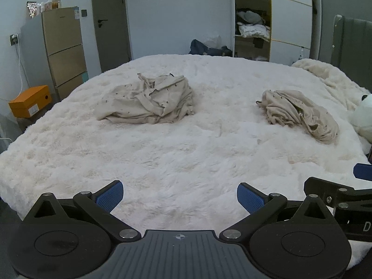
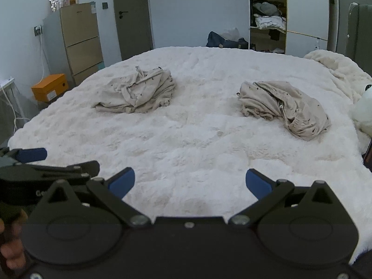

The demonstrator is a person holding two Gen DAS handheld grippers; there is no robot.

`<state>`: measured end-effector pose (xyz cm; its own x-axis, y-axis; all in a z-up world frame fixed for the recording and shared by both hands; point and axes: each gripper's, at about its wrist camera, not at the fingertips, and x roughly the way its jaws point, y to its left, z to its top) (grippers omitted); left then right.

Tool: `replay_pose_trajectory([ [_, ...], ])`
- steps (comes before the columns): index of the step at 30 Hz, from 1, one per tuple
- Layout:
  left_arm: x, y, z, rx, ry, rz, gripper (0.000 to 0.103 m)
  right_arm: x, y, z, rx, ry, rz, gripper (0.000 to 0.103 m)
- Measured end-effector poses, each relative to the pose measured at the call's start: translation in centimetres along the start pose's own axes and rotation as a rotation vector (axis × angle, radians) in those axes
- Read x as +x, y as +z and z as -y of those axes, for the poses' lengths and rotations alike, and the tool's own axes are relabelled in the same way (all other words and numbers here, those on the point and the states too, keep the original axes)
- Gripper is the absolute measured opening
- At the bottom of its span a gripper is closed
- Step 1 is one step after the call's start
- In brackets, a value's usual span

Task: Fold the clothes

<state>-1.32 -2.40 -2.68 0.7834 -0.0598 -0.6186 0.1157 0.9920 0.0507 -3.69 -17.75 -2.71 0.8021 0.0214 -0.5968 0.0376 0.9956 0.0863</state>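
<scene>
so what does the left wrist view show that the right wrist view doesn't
Only the left wrist view shows the left tool's own open blue pads, with the right tool at its right edge. Only the right wrist view shows the right tool open, a hand at lower left, and the left tool beside it. Both show the white bed, the left crumpled garment, the right crumpled garment and the orange box.
</scene>
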Motion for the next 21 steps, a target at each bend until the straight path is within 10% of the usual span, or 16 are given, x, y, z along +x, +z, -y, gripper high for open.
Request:
replay_pose_trajectory([
  [21,-0.45,0.24,-0.10,0.002,0.002,0.004,0.103,-0.77,0.47,0.09,0.011,0.031,0.027,0.103],
])
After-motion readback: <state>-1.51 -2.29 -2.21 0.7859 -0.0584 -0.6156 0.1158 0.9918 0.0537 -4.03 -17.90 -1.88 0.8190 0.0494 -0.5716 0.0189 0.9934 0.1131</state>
